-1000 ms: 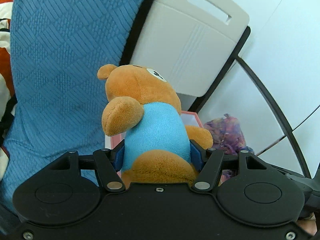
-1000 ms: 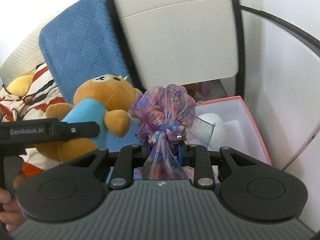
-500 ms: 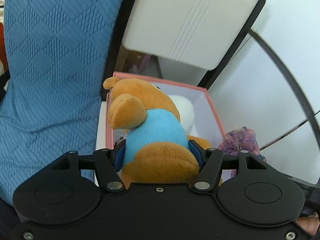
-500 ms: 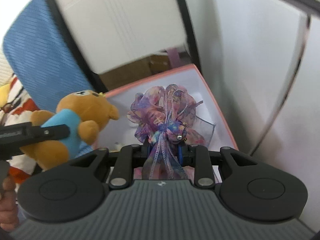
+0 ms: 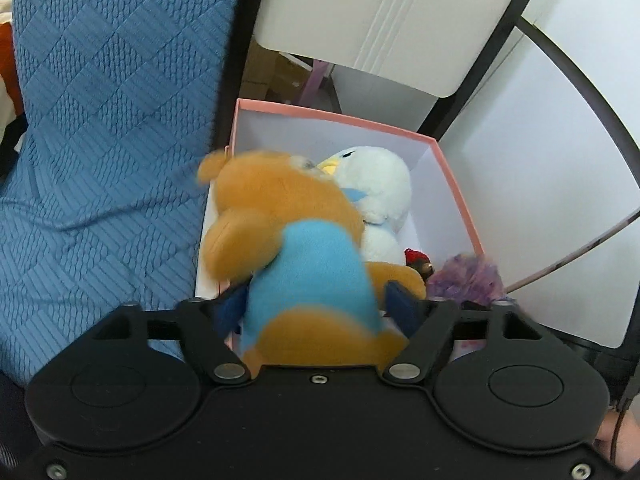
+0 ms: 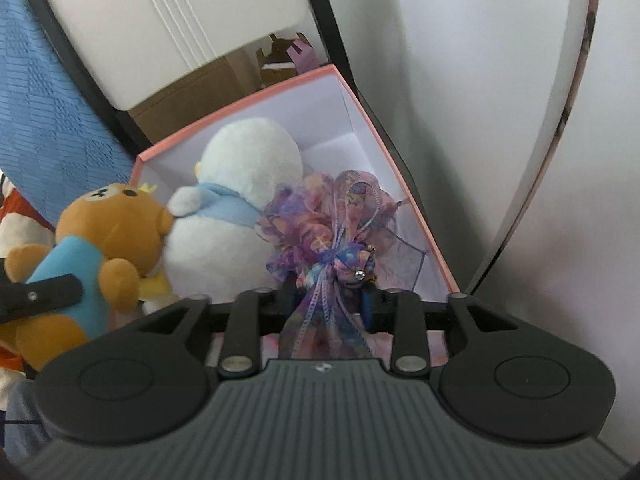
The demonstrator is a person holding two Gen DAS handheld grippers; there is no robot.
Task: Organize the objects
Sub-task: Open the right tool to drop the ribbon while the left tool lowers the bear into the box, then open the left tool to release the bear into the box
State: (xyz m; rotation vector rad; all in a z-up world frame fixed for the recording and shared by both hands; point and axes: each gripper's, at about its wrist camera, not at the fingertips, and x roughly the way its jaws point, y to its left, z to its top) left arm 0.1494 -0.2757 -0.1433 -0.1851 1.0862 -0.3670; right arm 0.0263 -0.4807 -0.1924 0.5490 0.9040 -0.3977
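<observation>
A brown bear plush (image 5: 288, 232) in a blue shirt hangs blurred over the left side of the pink box (image 5: 332, 118). It lies between the jaws of my left gripper (image 5: 314, 304), which are opening, and the blue pads stand off its sides. In the right wrist view the bear (image 6: 104, 240) leans against a white penguin plush (image 6: 240, 184) lying in the box (image 6: 240, 102). My right gripper (image 6: 328, 300) is also opening. The tail of a purple ribbon bow (image 6: 332, 216) hangs loose between its parted pads, above the box's right half.
A blue textured cushion (image 5: 112, 120) stands close on the box's left. A white chair back (image 5: 380, 12) rises behind, with a cardboard box (image 6: 192, 92) under it. A white wall (image 6: 460, 80) closes the right side. A small red item (image 5: 416, 258) lies in the box.
Both grippers have come down over the pink box. Their jaws have spread from tight grips, so the bear and the bow now sit loose between the pads.
</observation>
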